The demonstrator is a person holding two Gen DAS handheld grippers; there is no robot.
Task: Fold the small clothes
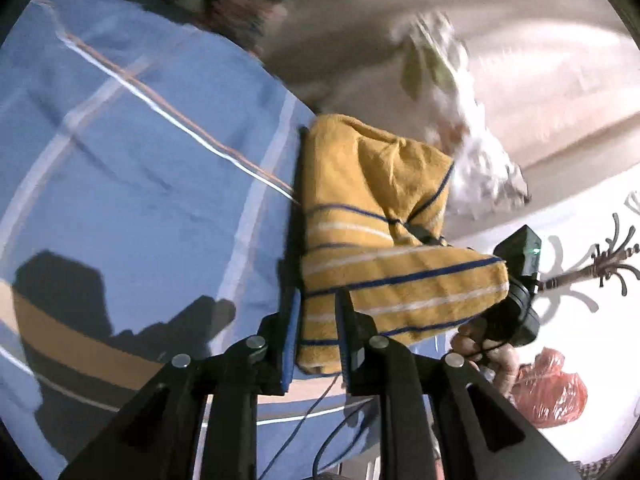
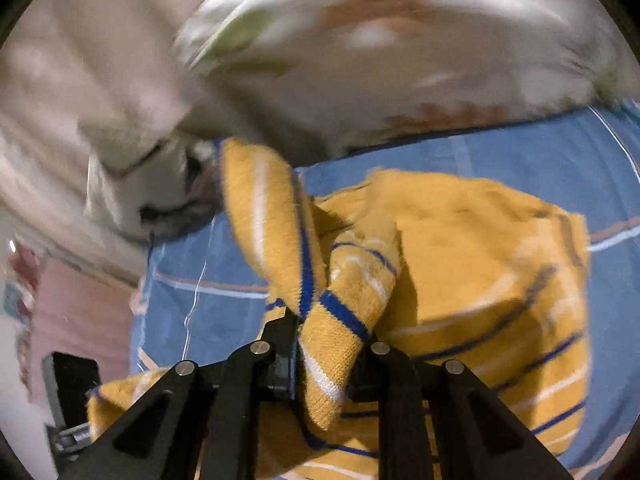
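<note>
Closest in, the left tool (image 1: 318, 320) is clamped on a folded edge of the yellow striped garment (image 1: 372, 216), and the right tool (image 2: 320, 344) pinches another bunched fold of the same cloth (image 2: 480, 264). The garment hangs lifted between them over the blue bed sheet (image 1: 140, 140), near the bed's edge. Beyond lies a blurred white patterned cloth (image 1: 472, 148).

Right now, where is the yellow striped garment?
The yellow striped garment hangs clamped in both jaws above the blue bedsheet, centre of both wrist views.
</note>
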